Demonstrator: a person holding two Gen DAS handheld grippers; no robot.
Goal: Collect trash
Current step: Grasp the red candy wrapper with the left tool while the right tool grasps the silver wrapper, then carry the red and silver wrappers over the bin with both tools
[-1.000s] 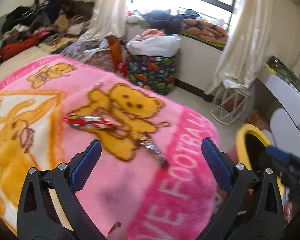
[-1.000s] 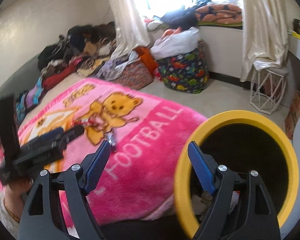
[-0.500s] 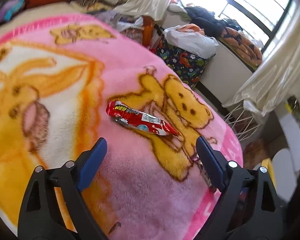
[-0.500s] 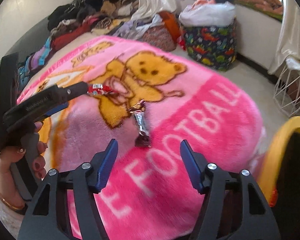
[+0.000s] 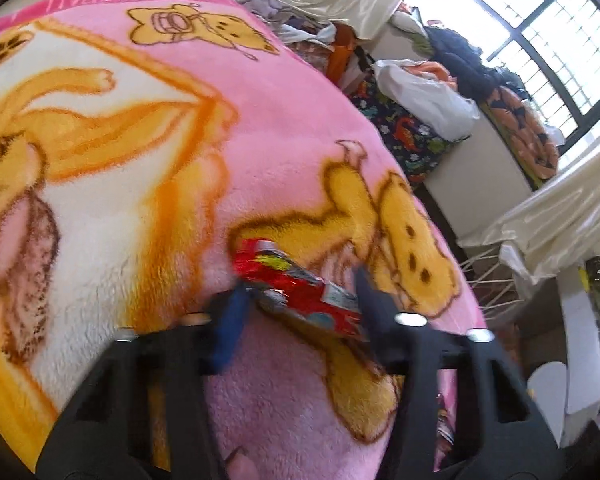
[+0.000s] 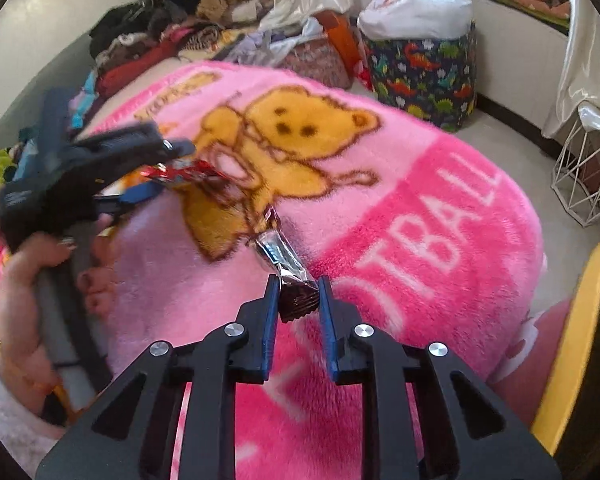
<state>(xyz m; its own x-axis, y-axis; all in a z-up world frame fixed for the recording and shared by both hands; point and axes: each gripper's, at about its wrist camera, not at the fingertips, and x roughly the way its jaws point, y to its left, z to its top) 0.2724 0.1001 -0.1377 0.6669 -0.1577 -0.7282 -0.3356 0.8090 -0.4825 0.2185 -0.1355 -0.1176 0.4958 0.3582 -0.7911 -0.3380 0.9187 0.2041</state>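
Note:
A red snack wrapper [image 5: 296, 288] lies on the pink bear blanket [image 5: 148, 160]. My left gripper [image 5: 300, 296] is down on it with a finger on each side, partly closed around it; it also shows in the right wrist view [image 6: 156, 172] with the red wrapper [image 6: 180, 172] between its fingers. A dark silver-ended wrapper [image 6: 284, 260] lies near the "FOOTBALL" lettering. My right gripper [image 6: 298, 292] has closed onto its near end.
A yellow-rimmed black bin [image 6: 580, 340] stands at the right of the bed. A dinosaur-print basket [image 6: 424, 68] with a white bag, a white wire stand [image 6: 580, 176] and a pile of clothes [image 6: 172, 24] lie beyond the bed.
Both grippers moved down onto the blanket and narrowed. The left closed in around the red wrapper, the right closed onto the dark wrapper's end.

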